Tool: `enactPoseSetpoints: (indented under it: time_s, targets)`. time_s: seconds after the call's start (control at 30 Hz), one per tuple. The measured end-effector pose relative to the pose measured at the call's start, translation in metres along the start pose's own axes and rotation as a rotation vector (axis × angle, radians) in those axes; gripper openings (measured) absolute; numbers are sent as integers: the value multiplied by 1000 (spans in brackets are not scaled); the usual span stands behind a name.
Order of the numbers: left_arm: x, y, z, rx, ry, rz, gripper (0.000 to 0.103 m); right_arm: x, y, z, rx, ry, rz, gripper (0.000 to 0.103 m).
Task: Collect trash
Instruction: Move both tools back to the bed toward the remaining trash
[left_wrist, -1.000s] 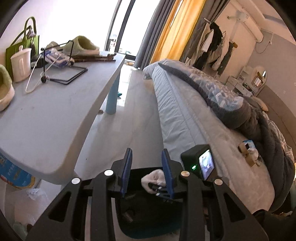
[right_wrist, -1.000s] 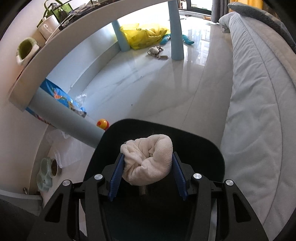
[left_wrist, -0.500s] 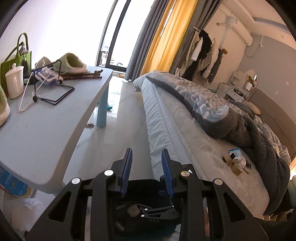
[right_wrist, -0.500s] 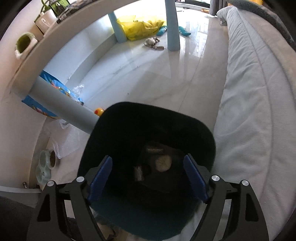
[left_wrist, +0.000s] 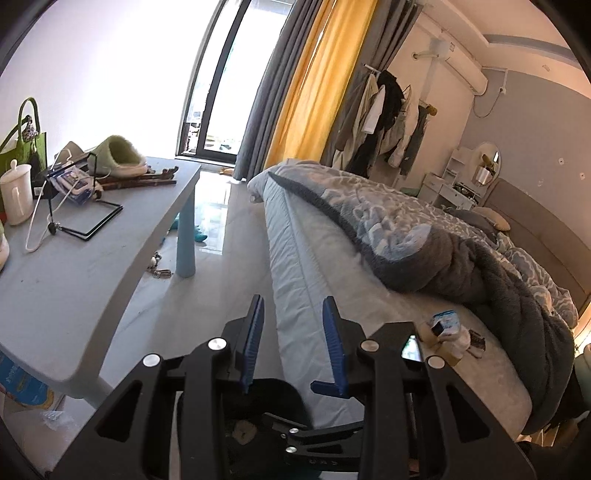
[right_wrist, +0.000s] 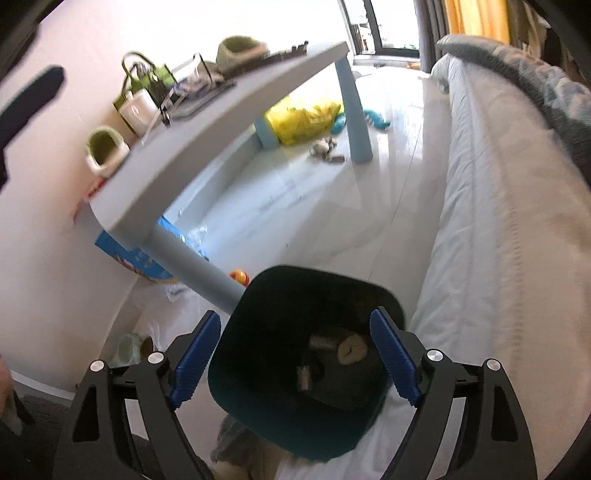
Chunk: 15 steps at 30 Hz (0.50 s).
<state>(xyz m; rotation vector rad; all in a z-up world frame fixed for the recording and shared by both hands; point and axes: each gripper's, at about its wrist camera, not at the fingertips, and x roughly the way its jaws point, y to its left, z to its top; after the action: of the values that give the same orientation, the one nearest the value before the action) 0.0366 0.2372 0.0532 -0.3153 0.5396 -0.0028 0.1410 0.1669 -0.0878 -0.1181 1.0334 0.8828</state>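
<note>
Bedroom floor, dark bin under right tongs opening empty, left tongs parted, empty.

right hand-held gripper opening, empty

Right claw hangs above the dark bin, jaws opening, nothing between the blue pads. Inside the bin lie scraps, including a pale round piece. Bin stands on the floor between the bed and a leg of the surface. Yellow bag lies under the surface. Green slippers sit on top.
</note>
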Motion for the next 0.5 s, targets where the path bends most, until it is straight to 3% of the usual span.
enactPoseSetpoints:
  time_s: [0.4,0.5]
  targets:
    - [23,-53,-6,30,14,-57,40,-67,-48,-15,24,-127,-83,85]
    - [29,-63,-8,34,23,-74,44,-81,-65,-20,60,-154,-66,86]
